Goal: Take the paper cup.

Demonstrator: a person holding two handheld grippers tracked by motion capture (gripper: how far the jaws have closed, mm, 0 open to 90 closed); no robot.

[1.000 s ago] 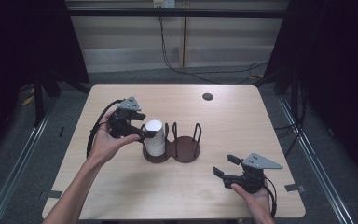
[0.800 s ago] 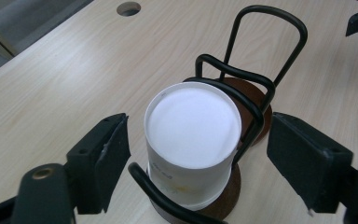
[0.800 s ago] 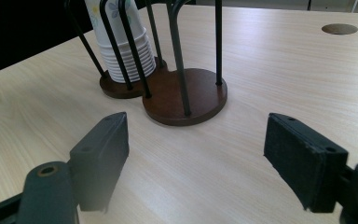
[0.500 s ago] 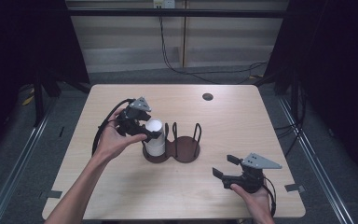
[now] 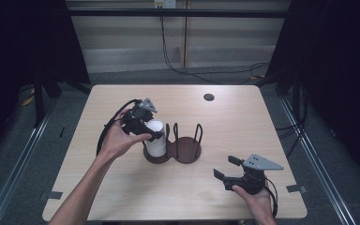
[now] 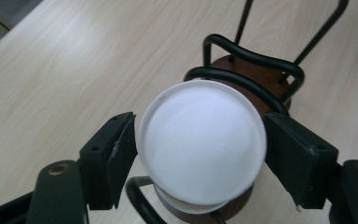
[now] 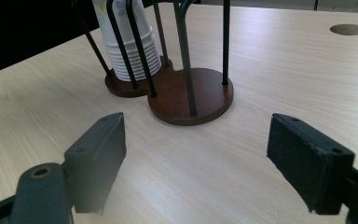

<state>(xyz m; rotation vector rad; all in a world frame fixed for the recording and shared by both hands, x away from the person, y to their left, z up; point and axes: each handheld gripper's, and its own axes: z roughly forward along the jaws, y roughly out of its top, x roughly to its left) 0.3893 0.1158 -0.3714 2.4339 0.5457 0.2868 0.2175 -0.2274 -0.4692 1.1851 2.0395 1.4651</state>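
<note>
The left gripper, jaws just closing around the top of the stacked cups in the holder, has not yet lifted one; the right gripper waits released.

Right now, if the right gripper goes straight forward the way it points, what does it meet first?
Probably the empty brown base of the wire cup holder: the right gripper stands open over bare table, aimed at it. The stack of paper cups sits farther, to the left. Depth is uncertain.

Soft overhead light, dark surroundings — near foreground slightly blurred
</note>
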